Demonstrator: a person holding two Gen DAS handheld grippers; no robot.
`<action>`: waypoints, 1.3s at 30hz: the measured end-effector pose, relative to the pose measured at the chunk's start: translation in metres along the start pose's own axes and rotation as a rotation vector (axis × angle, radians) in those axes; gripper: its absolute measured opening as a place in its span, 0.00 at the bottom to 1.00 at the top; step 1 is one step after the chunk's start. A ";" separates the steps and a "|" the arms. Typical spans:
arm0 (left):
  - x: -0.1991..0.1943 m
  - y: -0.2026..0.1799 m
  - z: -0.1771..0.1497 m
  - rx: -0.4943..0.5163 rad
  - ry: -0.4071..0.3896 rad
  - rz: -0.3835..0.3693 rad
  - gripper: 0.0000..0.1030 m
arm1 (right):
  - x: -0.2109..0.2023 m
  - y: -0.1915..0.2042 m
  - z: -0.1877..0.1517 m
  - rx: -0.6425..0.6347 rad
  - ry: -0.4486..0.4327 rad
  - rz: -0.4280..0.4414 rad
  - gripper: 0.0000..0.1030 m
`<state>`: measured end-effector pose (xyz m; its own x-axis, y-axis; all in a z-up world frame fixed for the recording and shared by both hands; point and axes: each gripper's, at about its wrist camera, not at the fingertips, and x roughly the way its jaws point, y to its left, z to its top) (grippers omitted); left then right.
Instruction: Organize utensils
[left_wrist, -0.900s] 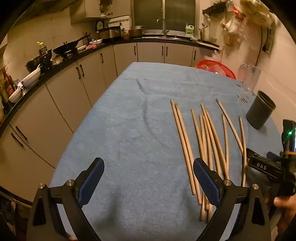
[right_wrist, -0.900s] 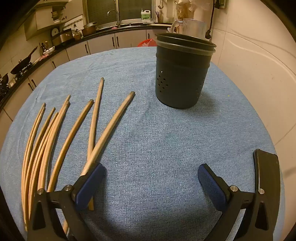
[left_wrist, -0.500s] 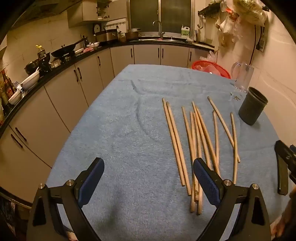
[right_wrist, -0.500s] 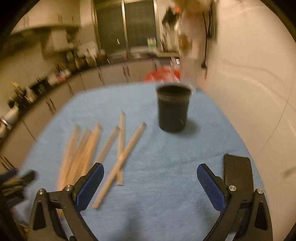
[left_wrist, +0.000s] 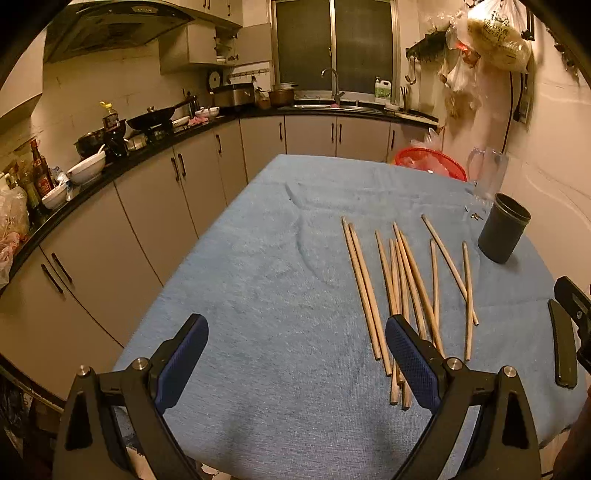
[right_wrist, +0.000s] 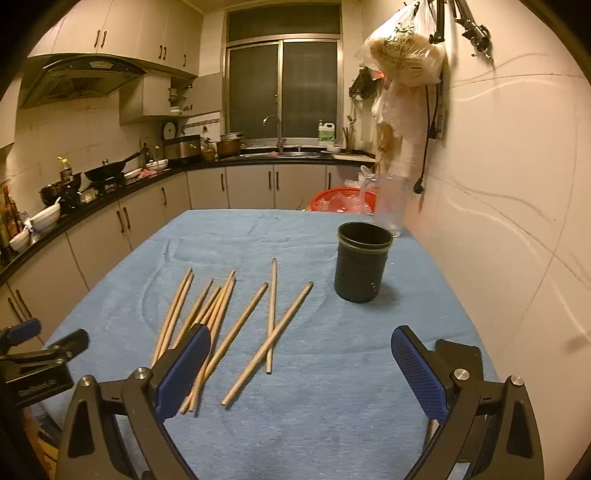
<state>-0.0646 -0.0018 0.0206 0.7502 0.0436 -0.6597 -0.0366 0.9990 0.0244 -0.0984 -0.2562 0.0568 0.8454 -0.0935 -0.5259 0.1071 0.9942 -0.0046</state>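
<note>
Having pulled back and up from the chopsticks (right_wrist: 236, 325), now hovering both tools, left tool (left_wrist: 295, 363) and right tool (right_wrist: 301, 373), wide and empty, leaving every stick lying on the table (right_wrist: 332, 424) beside the dark holder (right_wrist: 362, 262), nothing sorted yet.

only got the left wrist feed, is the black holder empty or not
Observer: The right wrist view shows no chopstick rising out of the black holder; its bottom is hidden.
Operator: right gripper holding anything
Observer: No, the right gripper is open, with only blue cloth between its pads.
Operator: any sticks crossed on that side
Observer: Yes, the two chopsticks nearest the holder cross each other.
</note>
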 end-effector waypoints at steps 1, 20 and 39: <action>-0.001 0.000 0.001 -0.001 -0.005 -0.001 0.94 | 0.000 0.000 0.000 0.006 -0.005 0.002 0.96; -0.015 -0.012 -0.003 0.029 -0.155 0.010 0.94 | -0.012 0.003 -0.009 0.004 -0.070 -0.009 0.96; -0.008 -0.015 -0.009 0.034 -0.116 -0.020 0.94 | -0.005 0.002 -0.015 0.014 -0.037 -0.014 0.96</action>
<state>-0.0761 -0.0175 0.0184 0.8220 0.0220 -0.5691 0.0001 0.9992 0.0388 -0.1100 -0.2533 0.0467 0.8626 -0.1098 -0.4939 0.1265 0.9920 0.0004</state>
